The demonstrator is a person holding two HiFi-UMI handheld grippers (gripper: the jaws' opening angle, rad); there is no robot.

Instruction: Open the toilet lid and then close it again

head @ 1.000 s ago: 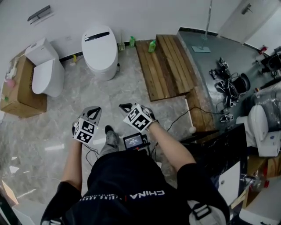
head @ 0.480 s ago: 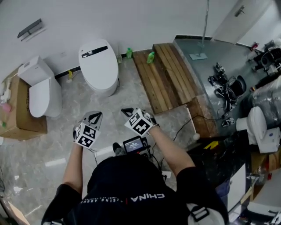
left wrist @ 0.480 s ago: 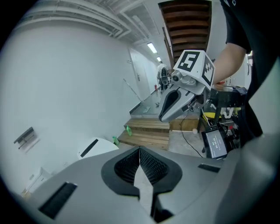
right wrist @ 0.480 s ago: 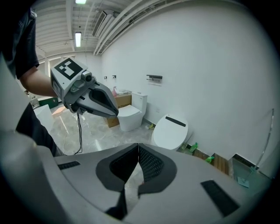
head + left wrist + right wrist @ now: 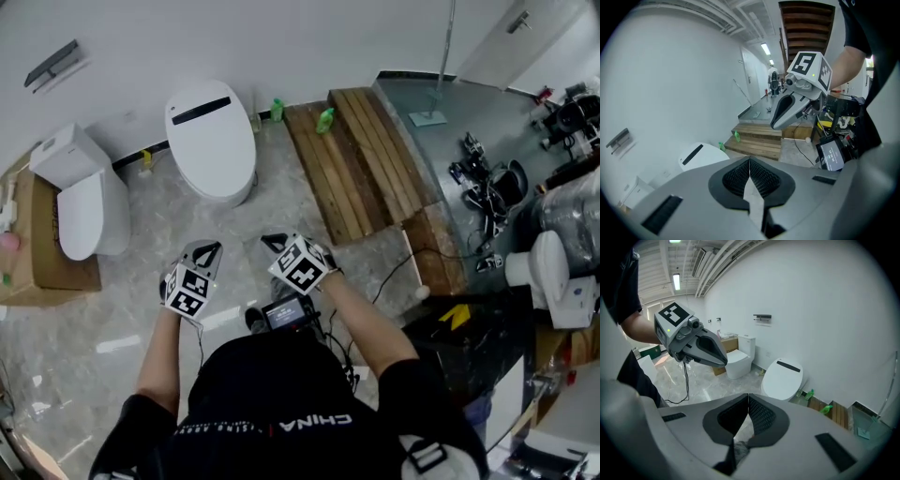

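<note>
Both tongs are closer to the toilet (image 5: 231, 191) than a second ago. Left tongs (image 5: 208, 247) and right tongs (image 5: 273, 242): clenched, nothing gripped, side by side over the marble floor (image 5: 141, 281). Toilet stands far, at the wall; lid (image 5: 209, 129) down, untouched. Wooden steps (image 5: 361, 155) far right.

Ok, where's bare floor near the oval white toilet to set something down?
Bare grey marble floor lies in front of the oval white toilet, beside the brown wooden plank platform. Crowded: green bottles at the platform's wall end, cables and gear far right.
</note>
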